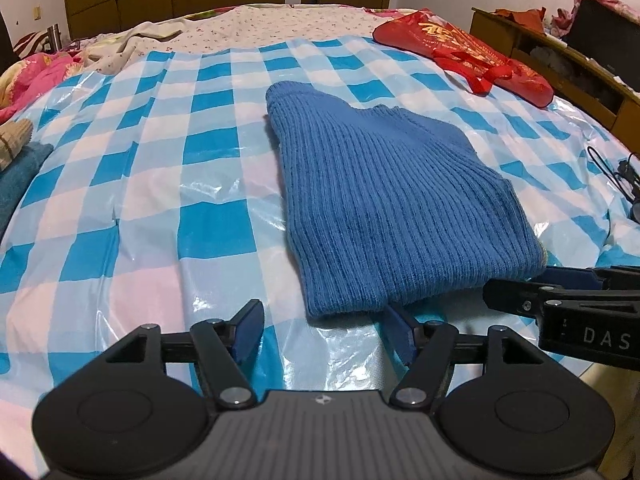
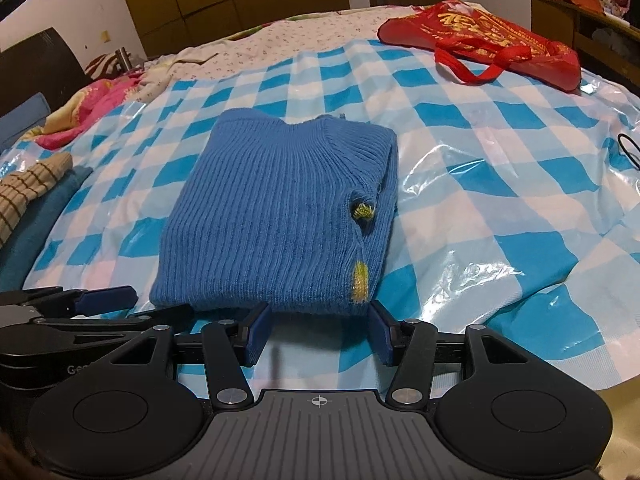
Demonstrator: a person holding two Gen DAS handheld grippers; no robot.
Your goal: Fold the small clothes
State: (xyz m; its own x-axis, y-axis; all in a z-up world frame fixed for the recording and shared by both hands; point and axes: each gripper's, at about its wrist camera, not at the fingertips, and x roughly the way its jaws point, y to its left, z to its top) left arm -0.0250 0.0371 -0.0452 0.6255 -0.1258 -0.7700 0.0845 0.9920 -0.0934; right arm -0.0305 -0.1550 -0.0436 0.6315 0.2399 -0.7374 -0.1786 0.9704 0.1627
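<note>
A folded blue ribbed sweater point(image 1: 384, 200) lies flat on the blue-and-white checked plastic sheet point(image 1: 160, 184). Its hem points toward me. In the right wrist view the sweater point(image 2: 280, 216) shows small yellow patches near its right edge. My left gripper point(image 1: 324, 330) is open just short of the hem's left corner, its blue pads point(image 1: 250, 330) touching nothing. My right gripper point(image 2: 319, 332) is open too, its pads point(image 2: 256, 334) flanking the hem's right part without pressing on it. Each gripper shows in the other's view: the right point(image 1: 560, 304) and the left point(image 2: 100, 300).
A red carrier bag point(image 2: 480, 40) lies at the far right of the bed. At the left edge sit a striped beige cloth point(image 2: 28, 188) on a teal folded cloth point(image 2: 36, 224). Pink floral bedding point(image 2: 80, 112) is behind. A black cable point(image 1: 616, 180) lies at the right, near a wooden cabinet point(image 1: 560, 64).
</note>
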